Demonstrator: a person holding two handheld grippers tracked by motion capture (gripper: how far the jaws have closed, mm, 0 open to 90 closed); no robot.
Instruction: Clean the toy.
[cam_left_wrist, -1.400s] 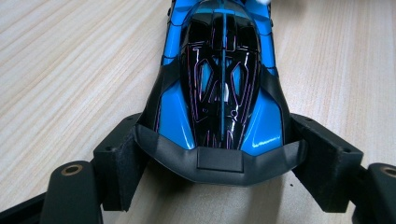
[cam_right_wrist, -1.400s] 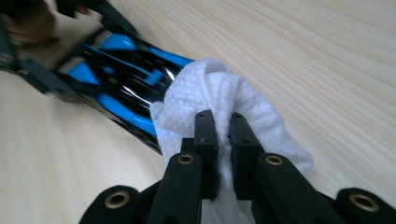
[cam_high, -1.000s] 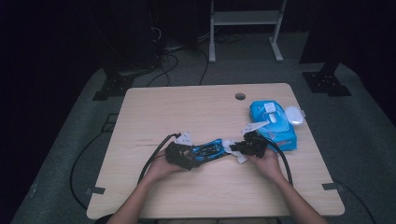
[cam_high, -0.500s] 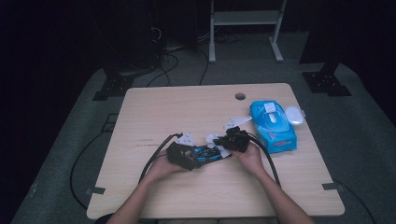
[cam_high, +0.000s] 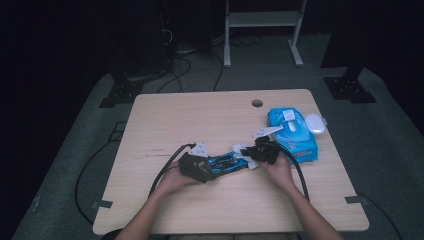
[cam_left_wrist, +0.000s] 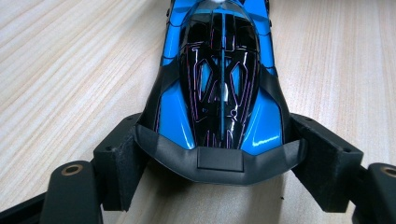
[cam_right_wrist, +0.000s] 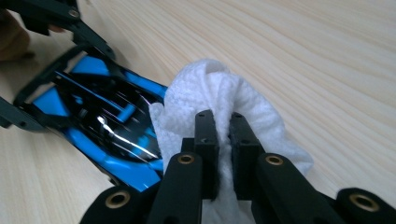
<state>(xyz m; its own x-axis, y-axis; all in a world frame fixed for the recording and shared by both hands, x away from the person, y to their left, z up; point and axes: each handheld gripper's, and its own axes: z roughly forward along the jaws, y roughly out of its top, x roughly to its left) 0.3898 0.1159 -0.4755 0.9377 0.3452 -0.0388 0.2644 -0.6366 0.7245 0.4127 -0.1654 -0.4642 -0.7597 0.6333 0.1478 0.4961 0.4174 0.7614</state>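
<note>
A blue and black toy race car (cam_high: 226, 163) lies on the wooden table (cam_high: 200, 115), near the front middle. My left gripper (cam_left_wrist: 222, 157) is shut on one end of the car (cam_left_wrist: 219, 88), with a pad against each side. My right gripper (cam_right_wrist: 223, 126) is shut on a bunched white wipe (cam_right_wrist: 219, 93), which rests against the car's other end (cam_right_wrist: 102, 130). In the high view the left gripper (cam_high: 212, 169) and the right gripper (cam_high: 250, 158) face each other along the car, with the wipe (cam_high: 242, 150) between them.
A blue pack of wet wipes (cam_high: 295, 137) lies at the right of the table, its white lid (cam_high: 315, 123) flipped open. A round cable hole (cam_high: 257, 103) sits near the far edge. Black cables trail from both grippers toward the front.
The right gripper carried the wipe left from beside the pack onto the car, then came back slightly right. The left gripper and the car have stayed in place.
</note>
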